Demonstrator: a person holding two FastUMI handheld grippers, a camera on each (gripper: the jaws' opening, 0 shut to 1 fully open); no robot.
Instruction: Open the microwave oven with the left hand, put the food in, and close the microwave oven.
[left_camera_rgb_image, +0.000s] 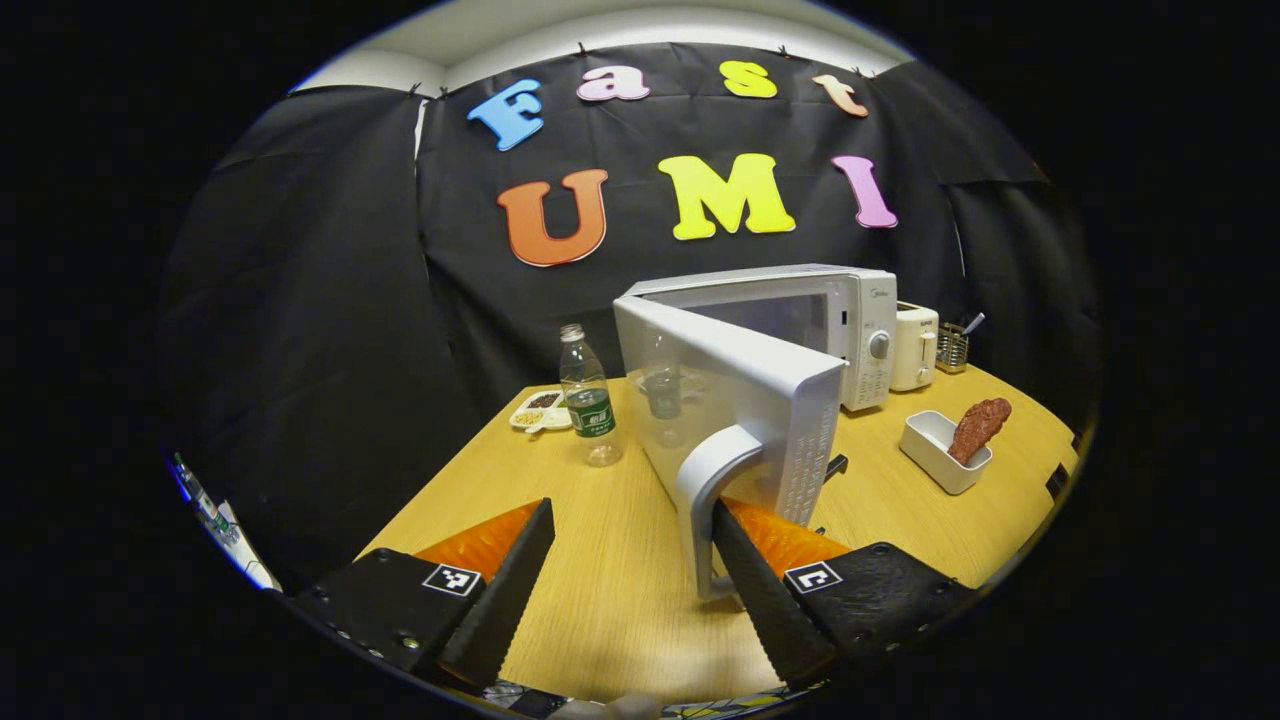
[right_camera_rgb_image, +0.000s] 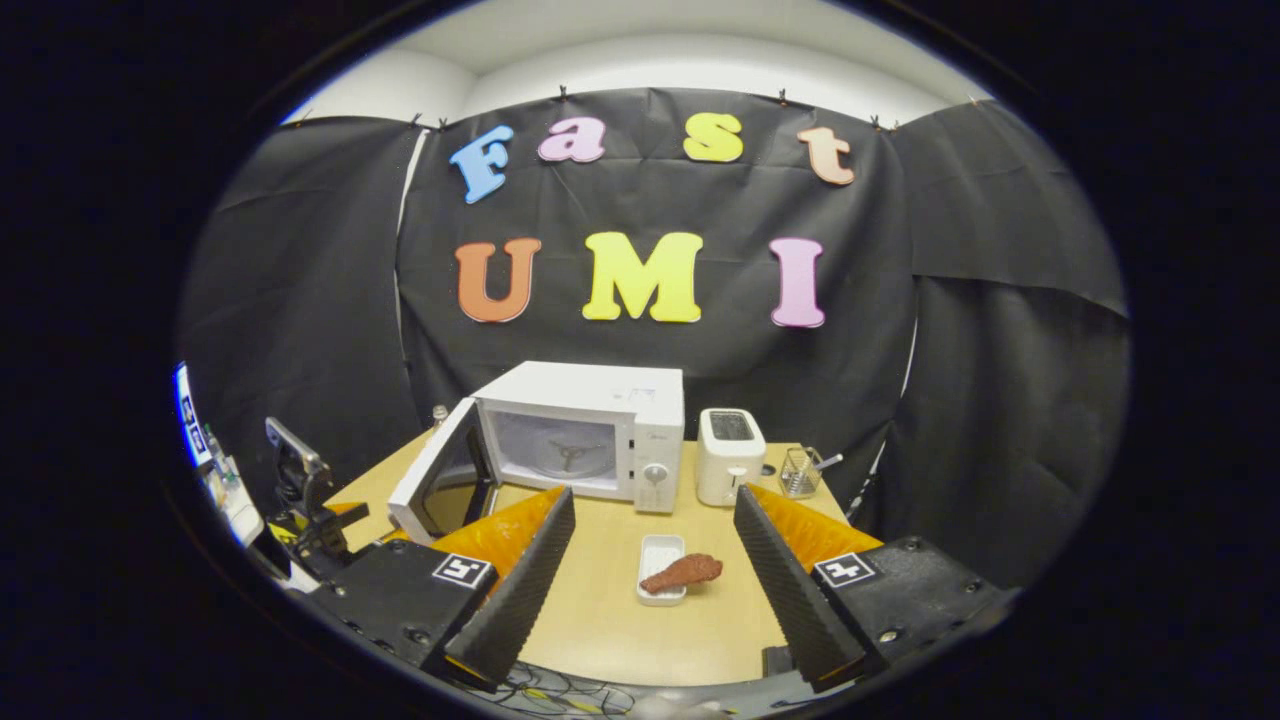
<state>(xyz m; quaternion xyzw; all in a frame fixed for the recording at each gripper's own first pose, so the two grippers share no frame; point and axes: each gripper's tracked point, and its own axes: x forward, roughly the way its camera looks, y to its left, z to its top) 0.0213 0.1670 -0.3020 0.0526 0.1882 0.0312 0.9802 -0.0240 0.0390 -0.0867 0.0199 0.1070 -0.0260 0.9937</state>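
The white microwave (left_camera_rgb_image: 860, 330) stands at the back of the wooden table, its door (left_camera_rgb_image: 740, 400) swung far open toward me. The door's curved handle (left_camera_rgb_image: 712, 470) sits right against the tip of my left gripper's right finger. My left gripper (left_camera_rgb_image: 632, 508) is open, with bare table between its fingers. The brown drumstick-shaped food (left_camera_rgb_image: 980, 425) leans in a small white dish (left_camera_rgb_image: 935, 455) at the right. In the right gripper view the open oven cavity (right_camera_rgb_image: 565, 450) faces me, and the food (right_camera_rgb_image: 682, 573) lies across its dish (right_camera_rgb_image: 655, 555) below my open right gripper (right_camera_rgb_image: 653, 495).
A clear water bottle (left_camera_rgb_image: 590, 400) and a snack plate (left_camera_rgb_image: 540, 410) stand left of the door. A white toaster (right_camera_rgb_image: 728, 455) and a wire utensil holder (right_camera_rgb_image: 800, 470) sit right of the microwave. The left gripper (right_camera_rgb_image: 300, 480) shows by the table's left edge.
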